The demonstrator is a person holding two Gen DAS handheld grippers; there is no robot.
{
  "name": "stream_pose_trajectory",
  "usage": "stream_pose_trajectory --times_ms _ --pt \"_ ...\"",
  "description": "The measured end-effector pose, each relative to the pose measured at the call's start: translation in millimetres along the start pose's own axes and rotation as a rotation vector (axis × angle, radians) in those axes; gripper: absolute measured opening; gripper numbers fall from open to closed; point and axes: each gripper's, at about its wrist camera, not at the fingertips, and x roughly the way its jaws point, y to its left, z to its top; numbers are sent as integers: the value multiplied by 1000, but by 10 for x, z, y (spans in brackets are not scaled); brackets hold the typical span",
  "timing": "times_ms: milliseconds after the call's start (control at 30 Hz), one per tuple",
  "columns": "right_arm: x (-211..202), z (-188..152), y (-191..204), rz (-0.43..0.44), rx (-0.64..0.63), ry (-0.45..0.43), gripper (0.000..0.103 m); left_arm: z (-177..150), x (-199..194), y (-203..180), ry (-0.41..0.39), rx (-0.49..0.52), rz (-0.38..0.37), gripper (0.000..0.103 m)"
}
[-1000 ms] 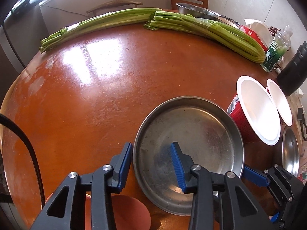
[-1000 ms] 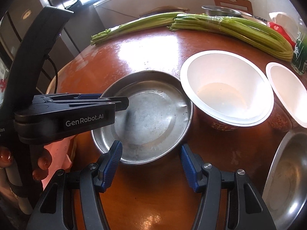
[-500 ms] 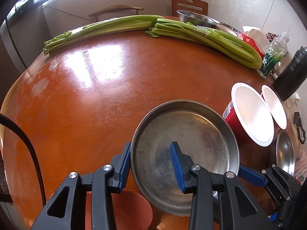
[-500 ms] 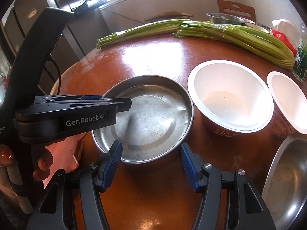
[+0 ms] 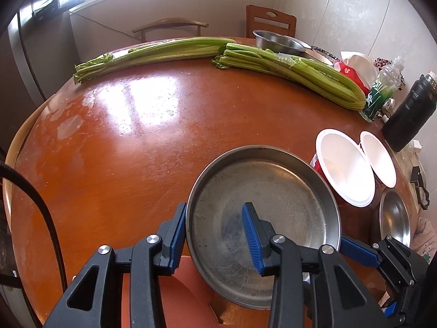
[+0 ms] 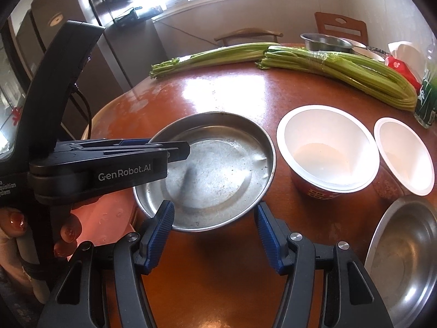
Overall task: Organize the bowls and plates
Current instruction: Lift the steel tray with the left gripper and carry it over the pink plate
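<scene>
The left gripper (image 5: 215,237) pinches the near-left rim of a steel plate (image 5: 273,191), one blue pad outside the wall and one inside on the plate's floor; the plate is tilted, its near edge hanging over a pink stool (image 5: 188,295) off the table edge. Nothing lies in the plate (only scuffs and dark specks). In the right wrist view the side of that gripper reads "GenRobot.AI", and a hand (image 6: 16,229) wraps its handle. The right gripper (image 6: 215,235) is spread, its pads flanking the plate's near rim without pressing on it, as far as the view tells.

Just right of the plate stand two paper bowls, red outside and white inside: a big bowl (image 6: 327,153) and a small bowl (image 6: 404,155), rims almost touching, both empty. Nearer, at the right edge, a steel bowl (image 6: 404,251) sits empty too.

Farther along the right side stands a black flask (image 5: 409,112) with small pale lettering too fine to read, then a clear bottle (image 5: 379,93) with a green label.

Across the far side of the round brown table (image 5: 123,142) lie two celery bunches (image 5: 289,73), end to end. Behind them is a second steel basin (image 5: 278,42), its contents hidden, and a red packet (image 5: 349,73). Two chairs (image 5: 270,22) stand beyond.
</scene>
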Motion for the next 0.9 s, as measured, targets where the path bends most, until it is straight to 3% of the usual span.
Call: stream_pose_trajectory --times_ms 533,900 --pt "-345 -79 288 29 -59 -55 63 -194 -452 100 -75 -30 4 40" --pt "-459 -179 735 95 -136 -79 63 -547 -908 407 -120 -78 68 40"
